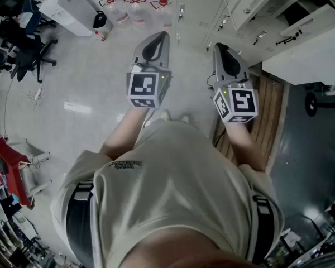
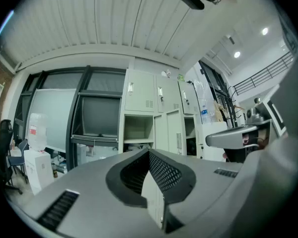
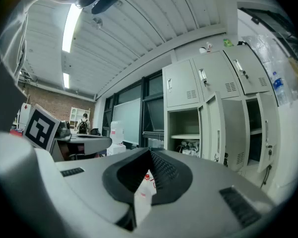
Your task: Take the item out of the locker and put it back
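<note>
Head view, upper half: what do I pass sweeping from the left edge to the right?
Black office chair → white box → left claw → right claw → white lockers.

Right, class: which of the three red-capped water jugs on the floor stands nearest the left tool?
The rightmost jug in the head view, just beyond the left tool's tip; the others stand further left.

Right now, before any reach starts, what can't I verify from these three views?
- Pale clutter on the open grey metal locker's shelf: right gripper view, too small to identify.
- Locker's lower compartments: left gripper view, hidden behind the shut grey left gripper.
- Locker interiors: head view, cut off by the top edge.
</note>
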### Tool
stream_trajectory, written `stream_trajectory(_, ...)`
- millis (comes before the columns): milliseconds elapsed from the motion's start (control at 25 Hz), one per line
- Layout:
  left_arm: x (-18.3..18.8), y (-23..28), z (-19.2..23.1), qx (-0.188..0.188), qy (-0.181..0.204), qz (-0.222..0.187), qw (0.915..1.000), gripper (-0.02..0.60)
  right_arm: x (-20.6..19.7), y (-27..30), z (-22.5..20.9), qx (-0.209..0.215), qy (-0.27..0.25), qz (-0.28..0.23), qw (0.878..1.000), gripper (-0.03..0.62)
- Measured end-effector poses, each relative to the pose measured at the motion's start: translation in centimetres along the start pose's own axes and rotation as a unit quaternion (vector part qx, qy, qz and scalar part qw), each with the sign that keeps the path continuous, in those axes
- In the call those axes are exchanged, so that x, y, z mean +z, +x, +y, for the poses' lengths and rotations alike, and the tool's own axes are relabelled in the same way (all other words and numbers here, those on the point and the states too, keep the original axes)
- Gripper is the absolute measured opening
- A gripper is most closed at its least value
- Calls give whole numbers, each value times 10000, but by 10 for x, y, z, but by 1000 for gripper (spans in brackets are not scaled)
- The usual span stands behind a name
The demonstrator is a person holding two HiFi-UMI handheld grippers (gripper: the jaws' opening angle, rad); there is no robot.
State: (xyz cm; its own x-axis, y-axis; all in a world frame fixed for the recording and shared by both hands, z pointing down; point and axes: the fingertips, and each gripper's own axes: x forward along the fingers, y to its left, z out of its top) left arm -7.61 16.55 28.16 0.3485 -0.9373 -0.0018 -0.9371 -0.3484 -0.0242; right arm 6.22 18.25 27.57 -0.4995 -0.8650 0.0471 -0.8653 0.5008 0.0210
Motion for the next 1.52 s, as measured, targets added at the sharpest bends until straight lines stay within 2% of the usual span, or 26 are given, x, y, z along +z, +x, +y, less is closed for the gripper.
stream_trajectory(200,3,3,-9,-130,37,-53,9999,14,-2,-2,-4,-59,19,-4,10000,0)
stream_trajectory(640,-5,9,-24,-248,44,96,9996,15,-9,-3,-8,60,167,-10,9998,2)
stream_trajectory(1520,-19,16,-65,20,120,162,9998,14,-25,-19,-43,337,118,-31,9994,2)
